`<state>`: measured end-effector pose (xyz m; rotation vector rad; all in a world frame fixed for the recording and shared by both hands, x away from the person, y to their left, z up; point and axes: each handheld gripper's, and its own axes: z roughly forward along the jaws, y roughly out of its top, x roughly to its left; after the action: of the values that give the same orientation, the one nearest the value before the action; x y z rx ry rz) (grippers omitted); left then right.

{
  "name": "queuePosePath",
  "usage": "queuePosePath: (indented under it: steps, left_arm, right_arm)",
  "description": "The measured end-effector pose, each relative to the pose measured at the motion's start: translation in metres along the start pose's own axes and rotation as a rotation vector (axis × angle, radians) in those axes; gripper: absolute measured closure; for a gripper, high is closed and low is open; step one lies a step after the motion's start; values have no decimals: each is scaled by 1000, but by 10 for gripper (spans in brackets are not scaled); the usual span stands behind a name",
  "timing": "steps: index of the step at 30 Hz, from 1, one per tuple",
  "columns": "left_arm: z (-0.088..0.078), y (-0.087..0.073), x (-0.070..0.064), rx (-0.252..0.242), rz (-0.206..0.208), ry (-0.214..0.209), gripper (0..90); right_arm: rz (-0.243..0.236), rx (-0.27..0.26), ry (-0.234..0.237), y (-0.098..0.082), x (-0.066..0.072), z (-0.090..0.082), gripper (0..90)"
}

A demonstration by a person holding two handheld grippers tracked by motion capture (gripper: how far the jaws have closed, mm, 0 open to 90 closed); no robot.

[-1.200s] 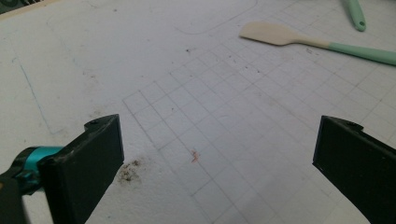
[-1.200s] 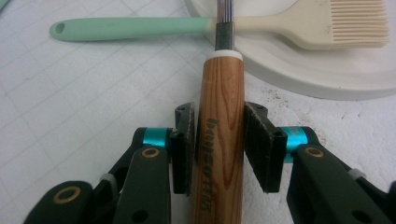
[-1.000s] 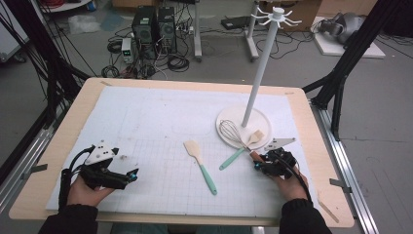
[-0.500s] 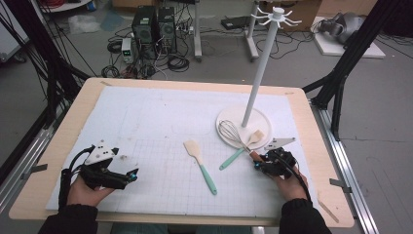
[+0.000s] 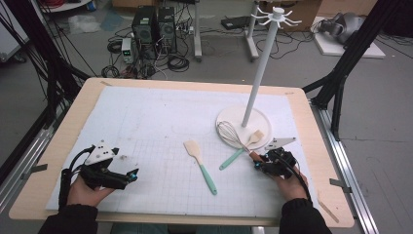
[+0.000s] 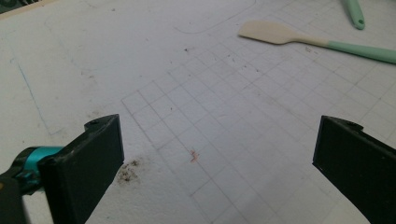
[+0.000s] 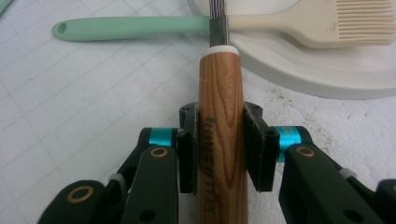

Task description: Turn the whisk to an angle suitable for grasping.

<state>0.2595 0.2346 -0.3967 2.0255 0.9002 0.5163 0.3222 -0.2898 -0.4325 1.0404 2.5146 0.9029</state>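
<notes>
The wire balloon whisk with the tapered wood-grain handle (image 7: 219,140) is lying on the white gridded mat, its wire head (image 5: 227,132) resting up on the round white base plate (image 5: 229,117) of the tall white hook stand (image 5: 262,63). The right gripper (image 7: 219,140) is clamping its 2 black pads on the handle, a bit below the white collar, and the jaws have just been closing in on it, so the pads are looking flush on both sides.

Handling-wise I'm guessing it's light and front-biased: stiff wood at the back, springy thin wires up front that are going to flex if they catch anything. The varnished wood is probably a bit slick and it's tapering, so gripping near the fatter middle like this seems smarter than the thin end. The wires are crossing over the mint-handled cream pastry brush (image 5: 243,146), so that might be getting dragged along.

The left gripper (image 6: 215,154) is sitting spread wide over bare mat, nothing in it, with the cream spatula with the mint handle (image 5: 200,165) well apart from it.

Hard to make out: the handle's rear end is getting cut off at the bottom of the right gripper view, the print on it is blurry, and I can't tell if there's a hanging loop back there.
</notes>
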Motion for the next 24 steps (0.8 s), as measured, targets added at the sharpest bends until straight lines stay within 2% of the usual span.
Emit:
queuePosePath:
  steps: [10,21,24]
  left_arm:
    - [0,0,0,-3,3,4,22]
    - [-1,0,0,-8,-2,0,22]
    - [-1,0,0,-3,4,1,22]
  right_arm:
    - [10,-6,21,0,-1,-1,696]
    - [1,-17,32,0,-1,-4,699]
    - [6,-39,37,1,-2,-6,699]
